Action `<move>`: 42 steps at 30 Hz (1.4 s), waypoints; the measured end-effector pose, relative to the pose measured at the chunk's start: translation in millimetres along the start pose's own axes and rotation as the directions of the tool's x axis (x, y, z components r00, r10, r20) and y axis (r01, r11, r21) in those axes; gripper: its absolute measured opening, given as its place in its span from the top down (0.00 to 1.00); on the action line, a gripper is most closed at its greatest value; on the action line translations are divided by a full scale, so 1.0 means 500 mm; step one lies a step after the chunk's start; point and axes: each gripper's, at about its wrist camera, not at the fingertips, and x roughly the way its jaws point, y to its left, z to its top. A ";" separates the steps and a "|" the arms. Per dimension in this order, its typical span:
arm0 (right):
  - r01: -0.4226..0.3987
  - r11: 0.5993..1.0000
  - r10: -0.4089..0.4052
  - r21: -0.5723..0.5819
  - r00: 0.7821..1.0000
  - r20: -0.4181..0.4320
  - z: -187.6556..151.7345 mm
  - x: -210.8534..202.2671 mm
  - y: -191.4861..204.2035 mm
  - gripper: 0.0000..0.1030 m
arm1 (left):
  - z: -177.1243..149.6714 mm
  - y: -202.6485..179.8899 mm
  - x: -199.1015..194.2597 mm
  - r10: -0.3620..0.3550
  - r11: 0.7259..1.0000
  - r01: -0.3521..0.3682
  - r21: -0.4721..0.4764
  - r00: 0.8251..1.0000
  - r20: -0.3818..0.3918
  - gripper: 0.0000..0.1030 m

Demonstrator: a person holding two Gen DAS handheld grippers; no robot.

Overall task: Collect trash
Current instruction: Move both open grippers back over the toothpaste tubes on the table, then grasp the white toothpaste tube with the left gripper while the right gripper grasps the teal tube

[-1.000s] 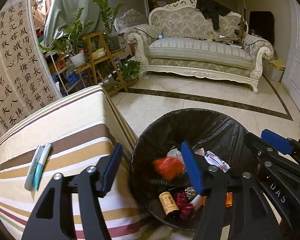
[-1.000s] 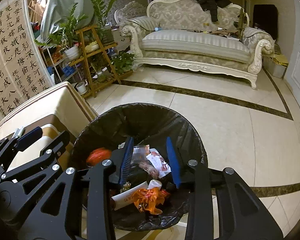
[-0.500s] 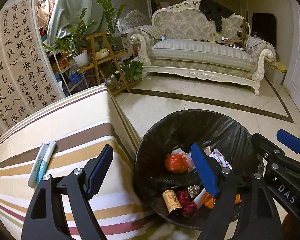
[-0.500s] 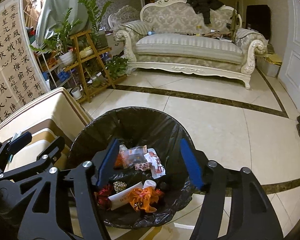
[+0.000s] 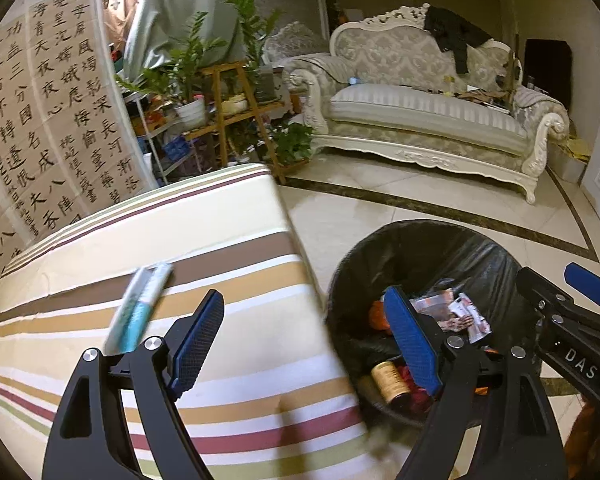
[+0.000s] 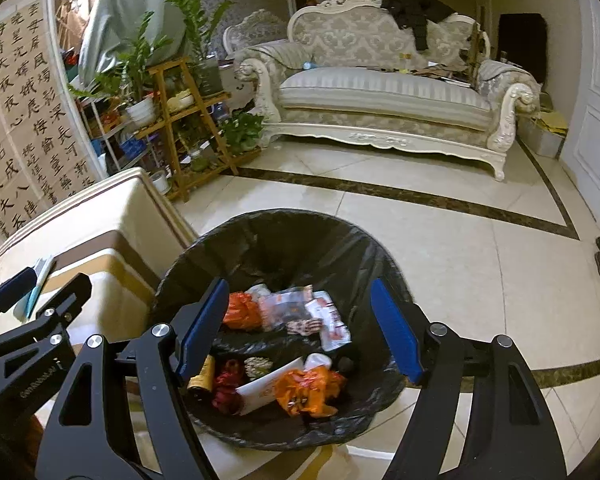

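Note:
A round bin with a black liner (image 6: 300, 232) stands on the floor beside the striped table (image 5: 220, 240). In it lie orange wrappers (image 6: 308, 392), a printed packet (image 6: 300, 308), a gold-labelled bottle (image 6: 202, 376) and a white envelope. My right gripper (image 6: 298, 286) hangs over the bin with its jaws opening and nothing between them. My left gripper (image 5: 304, 300) is open and empty, straddling the table's edge and the bin's rim (image 5: 420, 236). A white and teal tube (image 5: 140, 308) lies on the tablecloth just left of the left finger.
An ornate sofa (image 5: 428, 112) stands across the tiled floor, with a dark garment on its back. A wooden plant stand with potted plants (image 5: 228, 96) is at the back left. A calligraphy hanging (image 5: 40, 120) covers the left wall. A white door is at the far right.
The right jaws spread apart and the printed packet they held dropped into the bin. The left gripper widened and shifted left, from over the bin toward the table and the tube.

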 end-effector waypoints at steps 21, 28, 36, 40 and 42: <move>-0.178 0.968 0.170 -0.177 0.984 -0.056 -0.011 0.005 0.233 0.30 | -0.037 0.280 0.051 0.180 0.973 -0.193 -0.127 0.978 -0.104 0.43; -0.200 0.958 0.190 -0.208 0.980 -0.067 -0.011 0.008 0.268 0.30 | -0.048 0.289 0.060 0.108 0.981 -0.128 -0.146 0.985 -0.135 0.54; -0.211 0.954 0.198 -0.214 0.977 -0.080 -0.017 0.012 0.279 0.30 | -0.052 0.292 0.073 0.059 0.986 -0.083 -0.148 0.986 -0.157 0.71; -0.215 0.952 0.202 -0.218 0.976 -0.080 -0.020 0.010 0.283 0.30 | -0.052 0.290 0.075 0.054 0.987 -0.077 -0.141 0.985 -0.163 0.90; -0.217 0.952 0.204 -0.217 0.976 -0.081 -0.020 0.010 0.284 0.30 | -0.054 0.290 0.077 0.042 0.988 -0.065 -0.143 0.986 -0.160 0.91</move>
